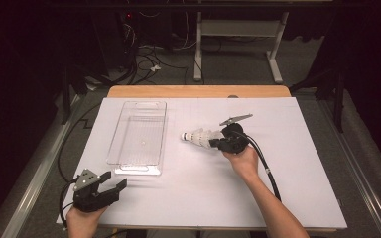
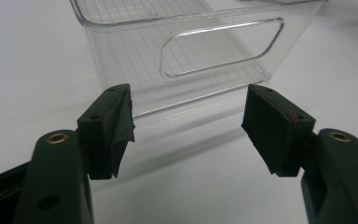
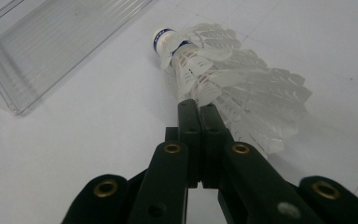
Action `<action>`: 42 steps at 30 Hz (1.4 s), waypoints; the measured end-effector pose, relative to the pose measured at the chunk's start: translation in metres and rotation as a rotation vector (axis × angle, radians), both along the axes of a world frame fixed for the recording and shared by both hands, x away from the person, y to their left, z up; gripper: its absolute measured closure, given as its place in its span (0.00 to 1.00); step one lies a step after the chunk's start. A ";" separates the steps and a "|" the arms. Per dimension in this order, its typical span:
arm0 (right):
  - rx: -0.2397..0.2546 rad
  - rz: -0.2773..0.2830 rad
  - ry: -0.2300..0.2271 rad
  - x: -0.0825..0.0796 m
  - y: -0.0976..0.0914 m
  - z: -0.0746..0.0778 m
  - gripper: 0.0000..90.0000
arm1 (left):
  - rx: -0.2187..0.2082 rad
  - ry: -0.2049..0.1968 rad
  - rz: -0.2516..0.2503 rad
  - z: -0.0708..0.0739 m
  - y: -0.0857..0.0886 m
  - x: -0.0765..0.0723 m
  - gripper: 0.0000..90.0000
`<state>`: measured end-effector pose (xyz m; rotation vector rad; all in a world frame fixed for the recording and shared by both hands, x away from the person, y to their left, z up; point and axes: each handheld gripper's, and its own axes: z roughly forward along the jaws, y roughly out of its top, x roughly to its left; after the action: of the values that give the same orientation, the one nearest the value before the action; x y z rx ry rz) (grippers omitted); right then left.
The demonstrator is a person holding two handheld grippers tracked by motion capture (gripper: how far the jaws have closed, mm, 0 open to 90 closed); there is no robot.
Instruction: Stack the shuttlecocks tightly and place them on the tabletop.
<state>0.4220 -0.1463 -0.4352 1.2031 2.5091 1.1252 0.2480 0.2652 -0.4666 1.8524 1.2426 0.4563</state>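
A white feather shuttlecock (image 1: 197, 137) with a blue-banded cork lies on its side at the middle of the white table, cork toward the left. My right gripper (image 1: 214, 144) is at its feather end, and in the right gripper view the jaws (image 3: 198, 105) are shut together on the edge of the shuttlecock's (image 3: 233, 79) skirt. My left gripper (image 1: 115, 181) rests near the front left corner with its jaws wide open and nothing between them (image 2: 186, 126). A clear plastic bin (image 1: 129, 166) stands just beyond it, handle cut-out facing the left gripper.
The clear bin (image 2: 121, 60) is long, has nothing in it and runs away from me left of centre; its near corner (image 3: 14, 105) lies left of the shuttlecock. A white sheet (image 1: 297, 163) covers the table. Cables and a desk frame (image 1: 238, 29) stand beyond the far edge.
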 end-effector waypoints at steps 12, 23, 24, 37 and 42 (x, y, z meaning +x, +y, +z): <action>0.018 0.012 -0.008 0.004 0.010 0.001 1.00 | 0.000 0.002 -0.002 0.000 0.000 0.000 0.38; 0.020 0.002 -0.005 0.007 0.010 -0.003 1.00 | 0.001 0.001 -0.003 0.000 -0.001 0.000 0.38; 0.020 -0.001 -0.006 0.007 0.011 -0.003 1.00 | 0.001 0.001 -0.003 0.000 -0.001 0.000 0.38; -0.007 -0.020 0.003 0.009 0.011 -0.009 0.98 | -0.001 -0.001 0.001 0.000 0.000 -0.001 0.38; -0.013 -0.024 -0.001 0.009 0.011 -0.010 0.95 | -0.001 0.001 0.000 0.000 0.000 -0.001 0.38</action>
<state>0.4310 -0.1348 -0.4454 1.2261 2.4908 1.1014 0.2473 0.2650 -0.4666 1.8520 1.2427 0.4548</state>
